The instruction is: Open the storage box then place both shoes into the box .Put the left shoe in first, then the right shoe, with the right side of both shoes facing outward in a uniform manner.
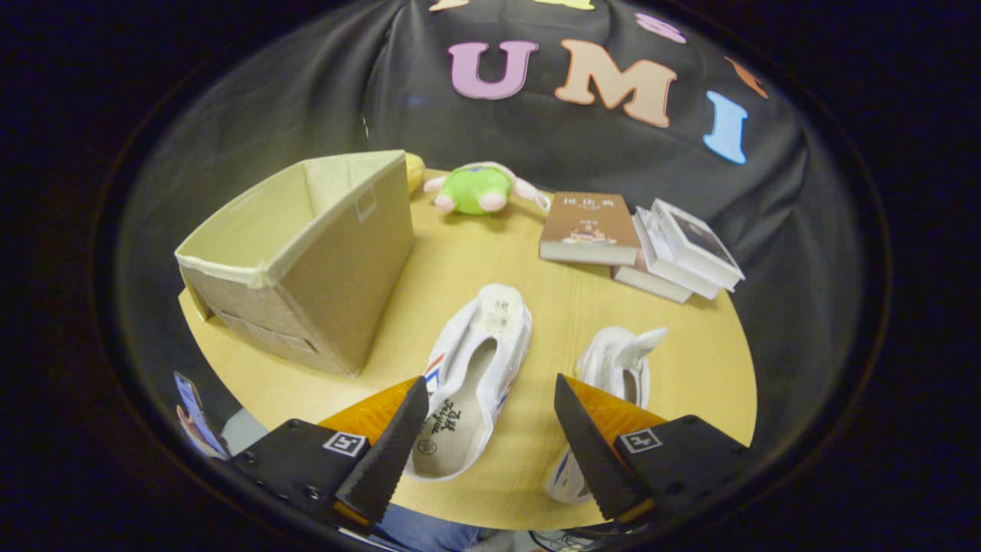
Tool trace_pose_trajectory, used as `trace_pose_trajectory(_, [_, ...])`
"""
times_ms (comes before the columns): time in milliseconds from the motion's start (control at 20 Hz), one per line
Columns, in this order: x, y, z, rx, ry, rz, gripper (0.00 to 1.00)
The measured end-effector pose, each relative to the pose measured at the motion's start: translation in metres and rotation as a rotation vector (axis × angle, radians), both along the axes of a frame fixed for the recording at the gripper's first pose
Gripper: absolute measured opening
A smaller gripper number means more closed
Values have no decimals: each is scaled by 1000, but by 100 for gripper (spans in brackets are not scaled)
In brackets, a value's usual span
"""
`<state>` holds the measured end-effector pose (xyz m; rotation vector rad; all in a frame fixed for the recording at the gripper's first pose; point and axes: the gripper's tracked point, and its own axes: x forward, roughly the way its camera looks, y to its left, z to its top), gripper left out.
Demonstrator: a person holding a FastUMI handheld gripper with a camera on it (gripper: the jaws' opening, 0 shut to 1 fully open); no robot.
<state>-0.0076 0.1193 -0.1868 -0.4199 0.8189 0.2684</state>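
A beige fabric storage box [306, 261] stands open-topped on the round wooden table [552, 299], to the left beyond the fingers. Two white shoes lie just ahead of the fingers. One shoe [475, 368] lies between the fingers nearer the left one, its opening up and toe pointing away. The other shoe [617, 368] lies partly behind the right finger, its tongue sticking up. My gripper [490, 399] is open, hovering above the shoes and holding nothing.
A green and pink plush toy [475, 190] lies at the table's far side beside the box. A brown book [588, 228] and a stack of white books [682, 257] sit to the far right. A person's hand with a phone [195, 418] shows below the table's left edge.
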Motion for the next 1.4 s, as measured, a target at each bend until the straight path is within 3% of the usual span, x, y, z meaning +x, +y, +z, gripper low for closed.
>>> trace_pose_trajectory(250, [4, -17, -23, -59, 78, -8, 99])
trace_pose_trajectory(500, [21, -26, -35, -105, 95, -10, 89])
trace_pose_trajectory(900, [39, -16, -57, -77, 170, -40, 74])
trace_pose_trajectory(1000, [43, -14, -59, -70, 201, -56, 57])
trace_pose_trajectory(1200, [40, -10, -69, -42, 283, -73, 44])
trace_pose_trajectory(1400, [39, -10, -68, -21, 282, -93, 34])
